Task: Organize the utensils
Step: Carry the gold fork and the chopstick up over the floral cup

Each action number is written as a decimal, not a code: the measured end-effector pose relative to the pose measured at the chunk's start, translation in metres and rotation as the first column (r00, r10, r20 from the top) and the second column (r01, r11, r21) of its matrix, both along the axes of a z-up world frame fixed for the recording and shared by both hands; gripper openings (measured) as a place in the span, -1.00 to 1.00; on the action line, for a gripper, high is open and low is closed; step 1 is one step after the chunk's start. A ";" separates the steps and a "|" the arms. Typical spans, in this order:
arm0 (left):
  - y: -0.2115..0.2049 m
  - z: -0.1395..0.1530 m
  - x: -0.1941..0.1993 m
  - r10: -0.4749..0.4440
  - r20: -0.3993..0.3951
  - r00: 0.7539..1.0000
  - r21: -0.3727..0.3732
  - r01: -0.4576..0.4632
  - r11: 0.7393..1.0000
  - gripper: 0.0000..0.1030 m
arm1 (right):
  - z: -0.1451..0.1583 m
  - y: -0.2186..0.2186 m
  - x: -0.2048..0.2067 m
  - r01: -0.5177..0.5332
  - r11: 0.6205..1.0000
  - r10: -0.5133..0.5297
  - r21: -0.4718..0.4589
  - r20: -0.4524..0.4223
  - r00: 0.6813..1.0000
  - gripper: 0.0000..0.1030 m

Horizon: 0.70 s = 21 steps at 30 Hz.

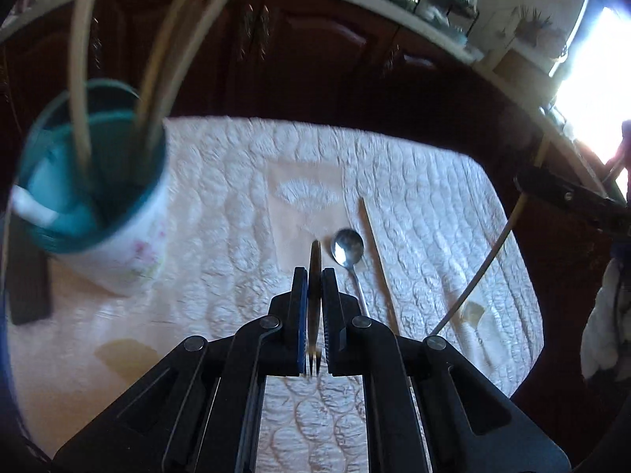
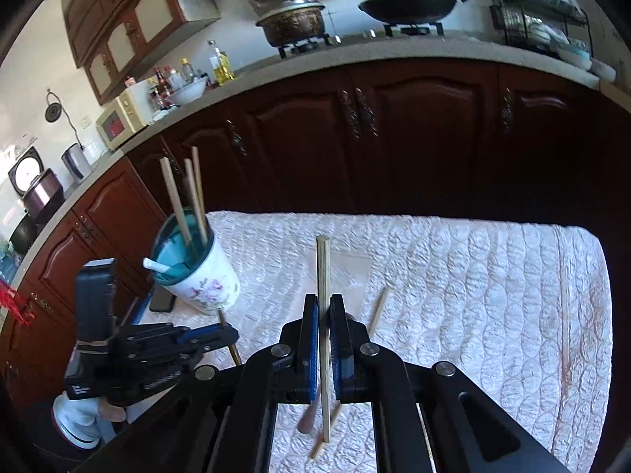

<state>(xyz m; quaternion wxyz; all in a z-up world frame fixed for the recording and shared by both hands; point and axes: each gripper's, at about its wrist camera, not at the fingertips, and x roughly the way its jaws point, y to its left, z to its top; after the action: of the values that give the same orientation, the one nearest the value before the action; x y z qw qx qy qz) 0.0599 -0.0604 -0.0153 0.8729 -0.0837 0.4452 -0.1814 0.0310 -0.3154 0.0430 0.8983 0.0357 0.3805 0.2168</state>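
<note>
My left gripper (image 1: pixel 314 276) is shut on a metal fork (image 1: pixel 315 260), held above the table with its tines toward the camera. A white floral cup with a teal inside (image 1: pixel 94 201) stands to its left and holds several chopsticks (image 1: pixel 81 79) and a white spoon. A metal spoon (image 1: pixel 347 250) and a chopstick (image 1: pixel 376 252) lie on the quilted cloth just right of the fork. My right gripper (image 2: pixel 324 303) is shut on a wooden chopstick (image 2: pixel 323 276), held upright. The cup (image 2: pixel 197 276) is to its left, and the left gripper (image 2: pixel 165 349) shows at the lower left.
The table has a white quilted cloth (image 2: pixel 473 276). Loose chopsticks lie on it (image 2: pixel 378 307) and near its right edge (image 2: pixel 564 315). A dark phone (image 2: pixel 161 299) lies by the cup. Dark wooden cabinets (image 2: pixel 355 130) and a counter with pots stand behind.
</note>
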 end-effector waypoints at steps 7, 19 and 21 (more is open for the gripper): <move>0.020 0.026 -0.005 0.041 0.053 0.998 -0.003 -0.041 0.999 -0.89 | 0.021 0.019 -0.001 -0.030 0.999 0.030 0.012 0.047 0.998 -0.91; 0.044 0.063 -0.017 0.080 0.135 0.988 -0.010 -0.080 0.997 -0.89 | 0.056 0.059 0.001 -0.098 0.995 0.096 0.014 0.119 0.988 -0.91; 0.048 0.068 -0.019 0.088 0.147 0.985 -0.012 -0.087 0.996 -0.89 | 0.060 0.066 0.001 -0.109 0.994 0.106 0.016 0.129 0.986 -0.91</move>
<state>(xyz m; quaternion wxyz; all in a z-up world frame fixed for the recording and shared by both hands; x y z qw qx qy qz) 0.0407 -0.0125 0.0527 0.9102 -0.0921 0.3748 -0.1500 0.0324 -0.2494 0.1032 0.9073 0.0115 0.3212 0.2710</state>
